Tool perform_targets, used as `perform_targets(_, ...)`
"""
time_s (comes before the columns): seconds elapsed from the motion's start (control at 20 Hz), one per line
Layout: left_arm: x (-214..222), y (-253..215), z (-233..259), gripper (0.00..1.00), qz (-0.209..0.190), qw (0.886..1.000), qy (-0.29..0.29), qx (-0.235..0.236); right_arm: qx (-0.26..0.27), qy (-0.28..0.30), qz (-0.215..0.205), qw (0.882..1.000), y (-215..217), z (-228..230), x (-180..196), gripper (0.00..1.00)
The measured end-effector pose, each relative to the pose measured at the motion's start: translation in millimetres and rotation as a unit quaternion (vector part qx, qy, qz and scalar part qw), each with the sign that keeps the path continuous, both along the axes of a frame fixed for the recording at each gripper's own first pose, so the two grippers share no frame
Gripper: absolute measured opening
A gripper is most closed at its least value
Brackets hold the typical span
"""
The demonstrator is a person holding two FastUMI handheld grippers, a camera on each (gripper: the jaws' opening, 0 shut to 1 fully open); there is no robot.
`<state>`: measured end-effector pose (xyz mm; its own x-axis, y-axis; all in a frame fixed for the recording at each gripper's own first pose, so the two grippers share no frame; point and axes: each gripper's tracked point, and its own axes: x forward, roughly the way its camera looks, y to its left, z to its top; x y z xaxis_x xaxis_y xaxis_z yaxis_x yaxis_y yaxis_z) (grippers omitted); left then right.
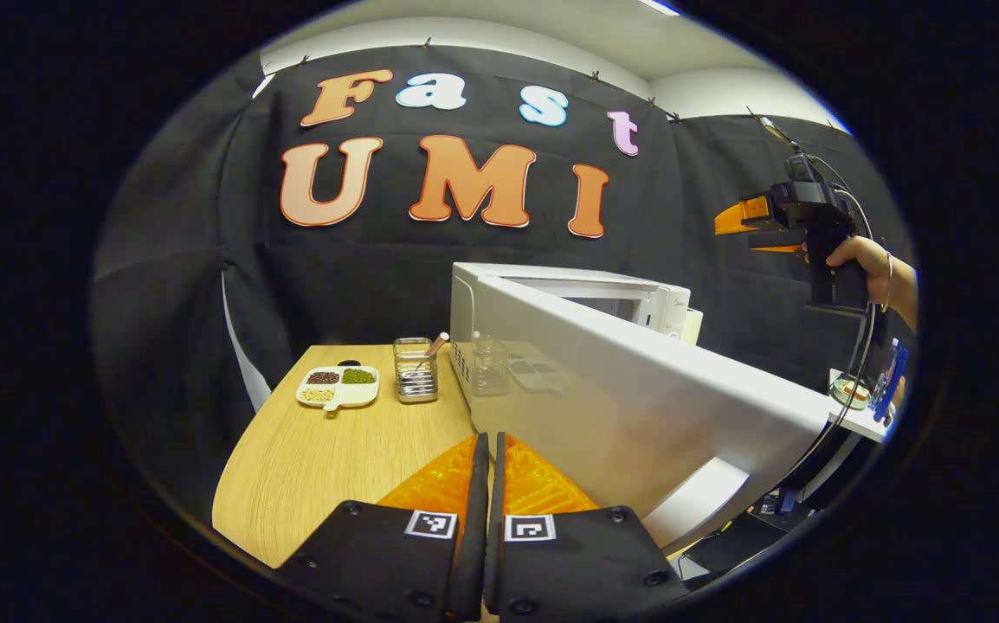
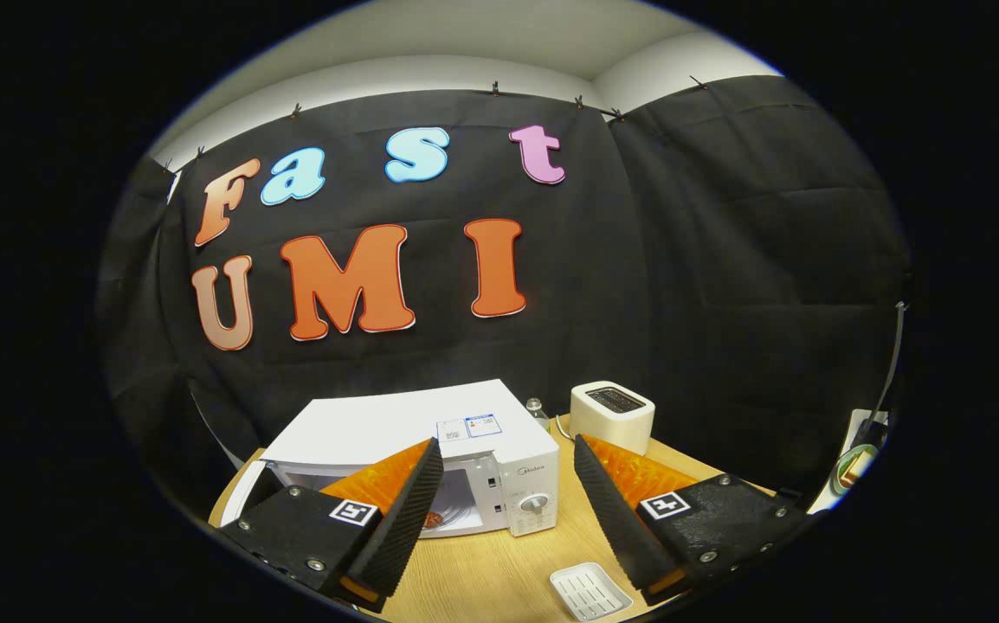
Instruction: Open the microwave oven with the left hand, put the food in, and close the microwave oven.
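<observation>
On the wooden table (image 1: 309, 459), one divided snack dish (image 1: 338, 386) and one wire utensil holder (image 1: 415, 370) flank the white microwave (image 2: 430, 433); its door (image 1: 638, 389) stands open, swung outward; the left gripper (image 1: 489, 450) is closed on nothing; the right gripper (image 2: 504, 467) hovers spread wide; one toaster (image 2: 612, 414) stands behind.

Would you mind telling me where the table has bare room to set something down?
In the left gripper view, bare wood lies in front of the divided snack plate and wire holder, left of the open microwave door. In the right gripper view, wood lies free between the microwave and white tray. Crowded: around the plate and holder.
</observation>
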<state>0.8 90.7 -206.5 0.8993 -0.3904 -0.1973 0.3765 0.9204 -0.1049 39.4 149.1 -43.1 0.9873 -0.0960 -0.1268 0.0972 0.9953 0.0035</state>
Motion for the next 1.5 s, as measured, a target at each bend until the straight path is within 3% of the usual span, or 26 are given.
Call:
perform_targets(0.6, 2.6, -97.0, 20.3, 0.06, -0.033, 0.999, -0.005, 0.016, 0.012, 0.003, -0.005, 1.000, -75.3, 16.0, 19.8, 0.94)
perform_targets(1.2, 54.0, -193.7, 36.4, 0.06, -0.041, 0.999, -0.010, 0.022, -0.024, -0.001, -0.013, 1.000, -160.3, 49.2, 43.7, 0.94)
perform_targets(1.5, 87.7, -224.9, 37.2, 0.06, -0.026, 0.999, -0.004, 0.022, -0.014, 0.003, -0.024, 1.000, -197.0, 49.6, 52.2, 0.94)
